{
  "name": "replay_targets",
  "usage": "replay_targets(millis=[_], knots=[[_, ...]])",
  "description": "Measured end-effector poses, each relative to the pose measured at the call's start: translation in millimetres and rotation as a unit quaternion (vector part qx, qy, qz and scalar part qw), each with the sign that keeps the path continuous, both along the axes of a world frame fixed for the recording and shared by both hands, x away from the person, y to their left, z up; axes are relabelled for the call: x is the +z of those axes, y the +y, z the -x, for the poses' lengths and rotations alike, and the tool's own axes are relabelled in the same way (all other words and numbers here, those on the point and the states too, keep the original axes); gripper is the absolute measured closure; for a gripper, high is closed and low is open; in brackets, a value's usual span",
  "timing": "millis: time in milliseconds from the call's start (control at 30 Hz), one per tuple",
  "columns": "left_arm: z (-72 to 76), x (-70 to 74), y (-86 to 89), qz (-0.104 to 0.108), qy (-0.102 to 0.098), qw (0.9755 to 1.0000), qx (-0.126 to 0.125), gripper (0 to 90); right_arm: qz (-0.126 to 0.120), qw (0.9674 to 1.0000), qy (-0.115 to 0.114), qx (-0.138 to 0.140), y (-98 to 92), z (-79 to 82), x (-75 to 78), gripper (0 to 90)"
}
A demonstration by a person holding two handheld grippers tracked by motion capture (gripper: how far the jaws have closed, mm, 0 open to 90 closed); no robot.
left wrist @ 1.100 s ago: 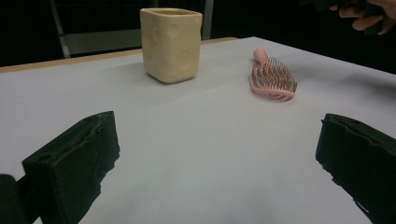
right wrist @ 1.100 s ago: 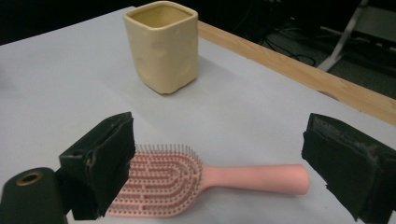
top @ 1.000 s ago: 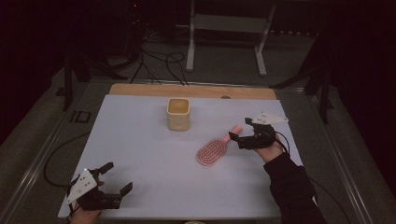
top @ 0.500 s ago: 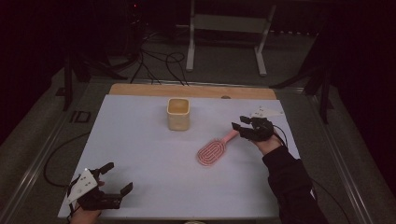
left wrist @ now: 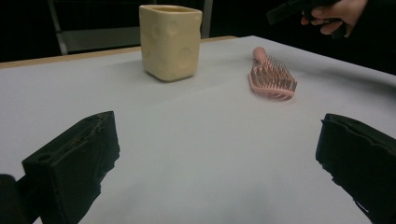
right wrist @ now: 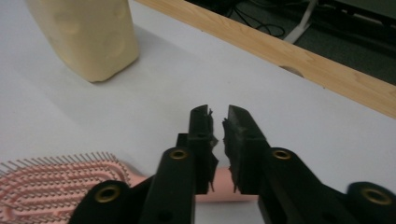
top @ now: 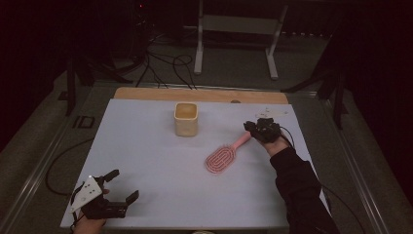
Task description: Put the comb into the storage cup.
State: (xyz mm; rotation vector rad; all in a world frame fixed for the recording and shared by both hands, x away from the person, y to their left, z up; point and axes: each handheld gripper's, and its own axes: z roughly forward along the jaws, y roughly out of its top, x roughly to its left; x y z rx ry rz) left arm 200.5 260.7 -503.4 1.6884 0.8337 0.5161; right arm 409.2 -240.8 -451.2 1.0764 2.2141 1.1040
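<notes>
Working on the pink hairbrush (top: 221, 158) with the right gripper (top: 249, 126). Lies flat on the white desk (top: 146, 146), bristles up, to the right of the yellow cup (top: 186, 119) and a bit nearer the person, with the handle pointing away from the cup. Sits right over the handle end, fingers pressed almost together with just a thin crack between them; looks like nothing is pinched at the tips, and the pink handle lies under them in the right gripper view.

To do this step well: open wide first, come down so one finger lands on each side of the thin handle, then squeeze slowly. Keep low and level so the brush does not flip over or roll.

Plenty of bare desk between the cup and the brush, and lots more on the near side of the cup. Less room on the far side of the cup, where the wooden strip (top: 195, 95) marks the desk edge. Also close to the desk's right edge, so better to move back toward the cup.

Resting far from the cup at the near corner: left gripper (top: 122, 186), fingers spread wide, holding nothing.
</notes>
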Motion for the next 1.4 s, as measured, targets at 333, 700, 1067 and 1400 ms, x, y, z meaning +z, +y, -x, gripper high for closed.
replay_targets(millis=[333, 700, 1067, 1400], knots=[[-0.6, -0.3, -0.5, -0.002, 0.000, 1.0000, -0.001, 0.3, 0.031, 0.9994, 0.014, -0.001, 3.5, -15.2, -9.5, 89.9], [-1.1, -0.6, -0.3, -0.001, 0.001, 1.0000, -0.003, 0.4, 0.054, 0.9977, 0.041, -0.011, 11.3, -31.6, -25.7, 90.0], [-1.0, -0.6, -0.5, 0.001, 0.002, 1.0000, -0.005, 0.4, 0.062, 0.9959, 0.064, -0.017, 16.1, -41.7, -38.1, 90.0], [-1.5, -1.1, -0.6, 0.004, 0.004, 1.0000, -0.005, 0.4, 0.075, 0.9922, 0.099, -0.015, 14.0, -47.3, -45.8, 90.0]])
